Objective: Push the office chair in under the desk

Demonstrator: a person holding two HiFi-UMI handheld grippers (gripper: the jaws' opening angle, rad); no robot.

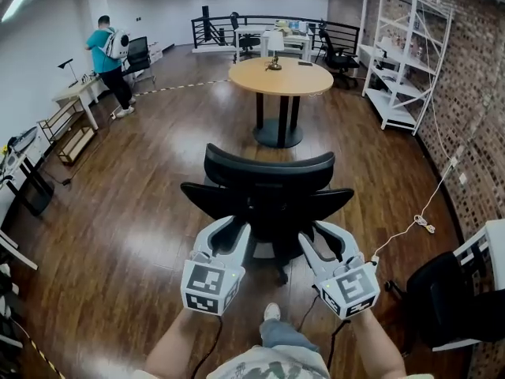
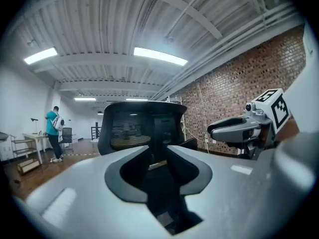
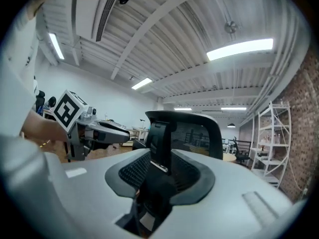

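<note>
The black office chair (image 1: 268, 188) stands on the wood floor right in front of me, its back turned towards me. A round wooden table (image 1: 281, 76) on a black pedestal stands some way beyond it. My left gripper (image 1: 229, 229) and right gripper (image 1: 322, 235) are at the lower back of the chair, left and right of its spine. The left gripper (image 2: 158, 158) is open, and through the gap I see the chair back (image 2: 142, 128). The right gripper (image 3: 159, 176) is open too, with the chair's rear spine (image 3: 160, 143) standing in the gap.
A white shelf unit (image 1: 406, 61) lines the brick wall on the right, with a white cable (image 1: 418, 219) on the floor below it. Another black chair (image 1: 442, 298) sits at the near right. A person in teal (image 1: 106, 61) stands by a desk (image 1: 79, 93) at the far left.
</note>
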